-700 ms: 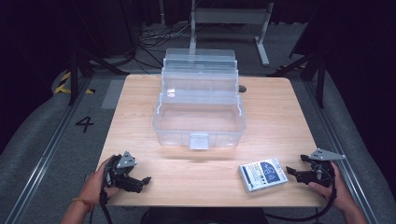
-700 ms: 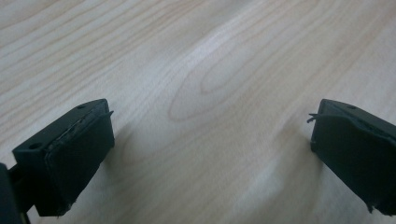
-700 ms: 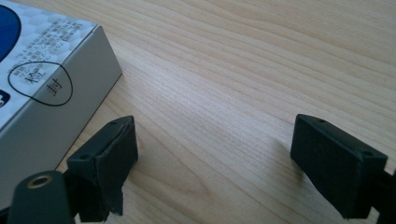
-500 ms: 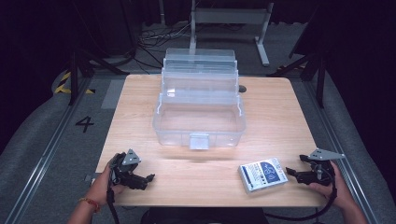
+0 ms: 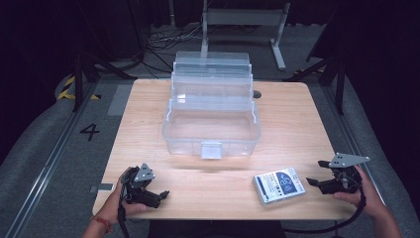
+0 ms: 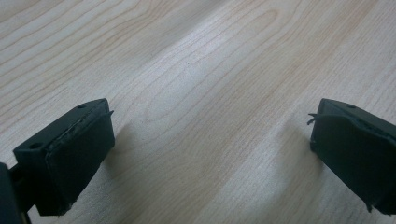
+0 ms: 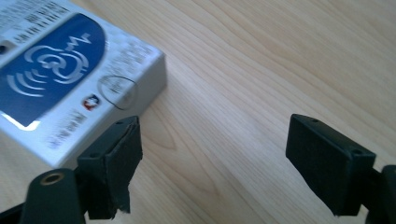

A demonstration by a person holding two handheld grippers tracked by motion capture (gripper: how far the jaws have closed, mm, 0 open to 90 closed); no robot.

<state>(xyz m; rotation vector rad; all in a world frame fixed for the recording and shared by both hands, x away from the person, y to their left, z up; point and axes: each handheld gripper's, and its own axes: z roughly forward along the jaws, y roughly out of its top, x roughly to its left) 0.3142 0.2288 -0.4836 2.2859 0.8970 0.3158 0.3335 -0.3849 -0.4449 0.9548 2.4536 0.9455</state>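
1. Near the front right corner of the table (image 5: 297,114) lies the white and blue box (image 5: 279,187), flat on the wood, well apart from the clear plastic organiser (image 5: 211,130) standing open mid-table.
2. Right gripper (image 5: 317,181) sits just beside the box's right edge, jaws spread wide and holding nothing; in the right gripper view one jaw is already alongside the box corner (image 7: 84,84), the other out over bare wood.
3. Left gripper (image 5: 159,196) rests low at the front left, jaws also parted and empty, well away from the box.
4. My read: the step in hand is the approach to grasp the box, nothing closed yet.
5. To do it well, shift the right gripper toward the box so both jaws straddle one short edge, not just one corner.
6. Keep the jaws level with the tabletop; the box is thin, so the lower jaw has to slip under or the pinch will skid off the glossy face.
7. Close squarely, then lift clear before heading for the organiser's open tray.
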